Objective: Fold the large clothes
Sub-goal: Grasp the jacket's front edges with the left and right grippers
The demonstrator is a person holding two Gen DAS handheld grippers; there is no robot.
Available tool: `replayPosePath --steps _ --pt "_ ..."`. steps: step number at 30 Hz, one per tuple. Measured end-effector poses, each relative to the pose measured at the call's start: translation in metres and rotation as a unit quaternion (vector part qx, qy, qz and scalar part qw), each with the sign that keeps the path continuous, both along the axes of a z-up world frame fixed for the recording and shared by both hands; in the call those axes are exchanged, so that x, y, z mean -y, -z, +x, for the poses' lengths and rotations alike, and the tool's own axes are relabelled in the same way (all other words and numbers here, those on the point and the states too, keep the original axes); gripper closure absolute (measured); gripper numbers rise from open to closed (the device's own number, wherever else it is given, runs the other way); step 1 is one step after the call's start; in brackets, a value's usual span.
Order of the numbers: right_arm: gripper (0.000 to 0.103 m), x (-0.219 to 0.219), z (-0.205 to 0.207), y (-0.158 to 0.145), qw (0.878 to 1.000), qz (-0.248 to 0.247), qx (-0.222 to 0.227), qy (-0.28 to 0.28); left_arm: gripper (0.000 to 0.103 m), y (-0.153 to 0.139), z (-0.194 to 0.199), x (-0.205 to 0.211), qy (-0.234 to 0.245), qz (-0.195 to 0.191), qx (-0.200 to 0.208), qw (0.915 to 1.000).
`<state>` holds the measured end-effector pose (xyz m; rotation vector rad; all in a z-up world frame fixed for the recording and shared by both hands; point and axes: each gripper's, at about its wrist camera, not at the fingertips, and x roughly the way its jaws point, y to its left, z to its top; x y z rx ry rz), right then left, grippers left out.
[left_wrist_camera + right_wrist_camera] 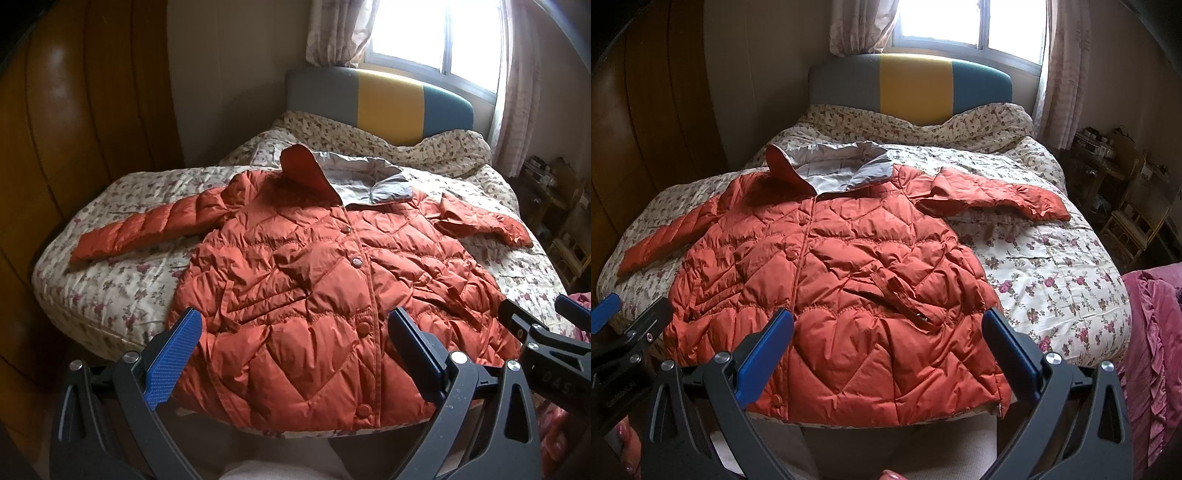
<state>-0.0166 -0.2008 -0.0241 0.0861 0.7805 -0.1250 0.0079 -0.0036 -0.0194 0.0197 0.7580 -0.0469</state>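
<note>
While the orange quilted jacket [314, 280] lies spread flat, front up and buttoned, on the floral bedspread [1052, 280] with both sleeves stretched outward, the left tongs [295, 347] and right tongs [888, 347] hover spread wide above its hem, gripping nothing. Its grey-lined collar [842, 166] points toward the striped headboard [916, 85].

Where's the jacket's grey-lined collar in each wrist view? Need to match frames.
Left wrist: collar sits upper centre, just right of the midline.
Right wrist: collar sits upper centre-left.
Shared landmark: the yellow headboard panel directly behind it.
</note>
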Motion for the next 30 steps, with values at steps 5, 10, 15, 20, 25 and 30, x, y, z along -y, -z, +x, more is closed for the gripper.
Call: replayPosePath --steps 5,10,15,20,25,30 --pt "0.002 0.001 0.007 0.008 1.0 0.0 -0.007 -0.009 0.003 0.011 0.013 -0.007 0.036 -0.061 -0.043 0.9965" --pt "0.002 0.003 0.031 0.02 0.999 0.013 -0.001 -0.035 0.003 0.03 0.036 -0.027 0.03 -0.174 -0.079 0.9811" --pt "0.002 0.011 0.05 0.025 0.999 0.011 0.023 -0.043 0.003 0.046 0.068 -0.027 0.028 -0.166 -0.102 0.9804" --pt "0.002 0.027 0.083 0.042 0.998 0.036 -0.002 -0.041 0.003 0.048 0.093 -0.026 0.03 -0.123 -0.063 0.99" --pt "0.002 0.042 0.119 0.064 0.997 0.052 -0.021 -0.051 0.003 0.052 0.13 -0.023 0.043 -0.114 -0.056 0.991" --pt "0.002 0.051 0.155 0.08 0.996 0.053 -0.04 -0.057 0.003 0.053 0.178 -0.022 0.027 -0.124 -0.053 0.9905"
